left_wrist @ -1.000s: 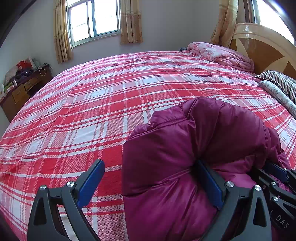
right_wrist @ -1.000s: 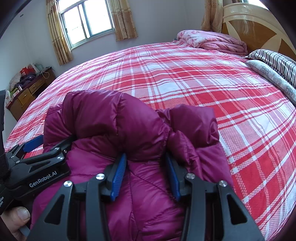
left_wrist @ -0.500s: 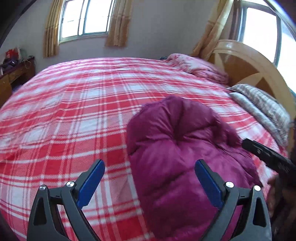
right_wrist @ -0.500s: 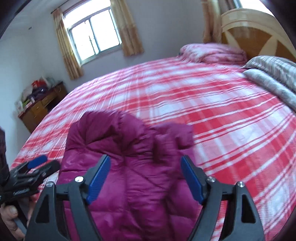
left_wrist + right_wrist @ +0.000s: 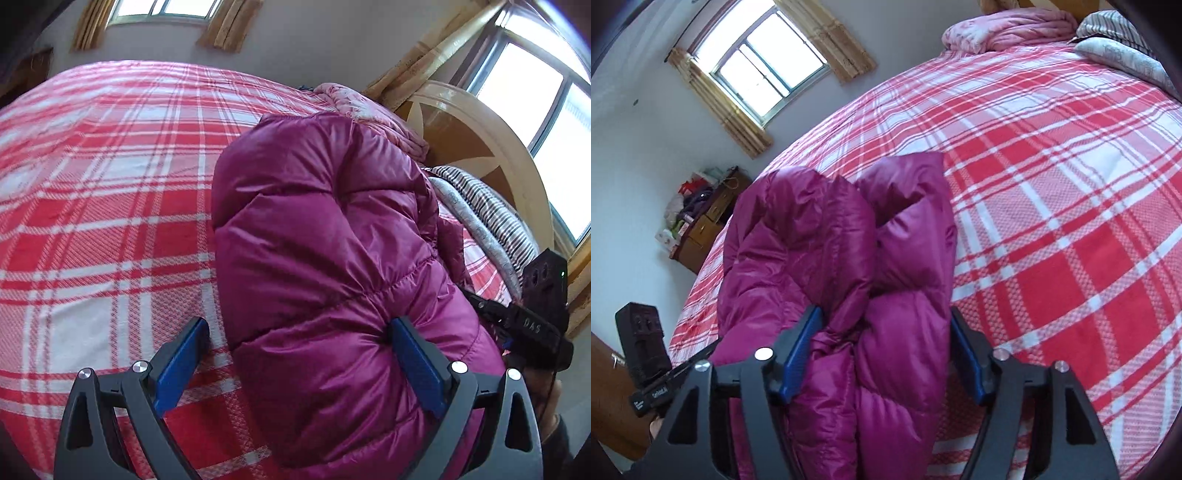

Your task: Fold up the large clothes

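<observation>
A puffy purple jacket (image 5: 325,236) lies bundled on the red plaid bed (image 5: 110,206). My left gripper (image 5: 298,324) stands wide open over the bundle's left edge: its right finger (image 5: 417,365) digs into the padding, and its left finger (image 5: 181,362) is over bare sheet. In the right wrist view the jacket (image 5: 820,236) fills the gap of my right gripper (image 5: 884,313). Its jaws are closing, and both blue pads (image 5: 803,343) press the folded padding. Each gripper shows in the other's view: the right gripper (image 5: 517,321) and the left gripper (image 5: 653,391).
A pink quilt (image 5: 1008,26) and striped pillows (image 5: 487,210) lie against the wooden headboard (image 5: 480,136). A cluttered wooden dresser (image 5: 701,221) stands by the wall under a curtained window (image 5: 768,70). Open plaid sheet spreads right of the jacket (image 5: 1071,221).
Both grippers let go of the jacket, swung sideways and rolled. The right jaws spread wide, then narrowed onto the bundle again. The left gripper stayed wide, its right finger back against the padding.
</observation>
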Motion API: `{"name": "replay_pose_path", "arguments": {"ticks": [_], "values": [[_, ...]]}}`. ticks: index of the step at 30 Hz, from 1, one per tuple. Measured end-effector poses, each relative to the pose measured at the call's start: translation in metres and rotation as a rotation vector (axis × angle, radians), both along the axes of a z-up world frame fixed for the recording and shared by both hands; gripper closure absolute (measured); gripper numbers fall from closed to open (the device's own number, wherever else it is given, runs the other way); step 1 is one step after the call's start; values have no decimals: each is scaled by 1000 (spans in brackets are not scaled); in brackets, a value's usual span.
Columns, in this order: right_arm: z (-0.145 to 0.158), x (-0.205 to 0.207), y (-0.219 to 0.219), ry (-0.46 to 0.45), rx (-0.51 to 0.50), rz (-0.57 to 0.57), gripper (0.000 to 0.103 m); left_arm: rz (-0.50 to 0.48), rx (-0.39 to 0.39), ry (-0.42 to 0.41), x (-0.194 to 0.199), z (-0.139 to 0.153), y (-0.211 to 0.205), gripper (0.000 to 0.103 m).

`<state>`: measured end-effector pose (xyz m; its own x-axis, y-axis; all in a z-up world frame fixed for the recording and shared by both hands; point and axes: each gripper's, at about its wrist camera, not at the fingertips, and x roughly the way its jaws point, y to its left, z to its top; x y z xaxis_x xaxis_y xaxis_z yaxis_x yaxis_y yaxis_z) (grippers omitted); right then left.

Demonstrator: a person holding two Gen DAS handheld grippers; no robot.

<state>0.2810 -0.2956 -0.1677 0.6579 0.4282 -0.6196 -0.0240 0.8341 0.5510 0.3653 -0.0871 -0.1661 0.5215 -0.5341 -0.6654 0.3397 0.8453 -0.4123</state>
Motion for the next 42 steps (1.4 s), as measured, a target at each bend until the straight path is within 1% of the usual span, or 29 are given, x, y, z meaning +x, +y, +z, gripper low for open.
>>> {"name": "replay_pose_path", "arguments": {"ticks": [4,5,6,9,10,11,12,14,17,19,24,26,32,34,40,42], "values": [[-2,-2,7,10,52,40,66,-45,4,-17,-3,7,-13,6],[0,-5,9,0,41,41,69,-49,12,-30,-5,10,-17,15],[4,-8,12,-11,24,39,75,-72,18,-42,-10,14,-21,31],[16,-19,27,-41,-34,31,79,-83,77,-79,-23,28,-28,48],[20,-23,32,-51,-40,33,80,-80,88,-84,-26,31,-27,51],[23,-25,37,-60,-38,36,80,-75,91,-89,-30,35,-25,57],[27,-27,42,-68,-30,41,81,-65,89,-95,-35,40,-20,60],[32,-28,52,-83,-20,58,81,-37,93,-112,-46,52,-8,60],[43,-27,80,-97,-30,107,81,0,128,-161,-57,69,11,60],[49,-24,104,-108,-25,151,81,36,159,-167,-59,75,26,60],[63,-15,164,-137,-20,261,81,137,195,-215,-72,90,77,60],[66,-11,187,-140,-20,306,81,179,208,-226,-77,91,98,60],[73,2,263,-149,-39,429,81,314,214,-213,-90,90,168,60],[74,5,292,-150,-41,472,81,350,229,-210,-96,90,183,60],[70,15,358,-137,-50,564,81,446,272,-195,-107,84,229,60],[68,19,367,-133,-51,583,81,470,277,-187,-112,80,247,60]]}}
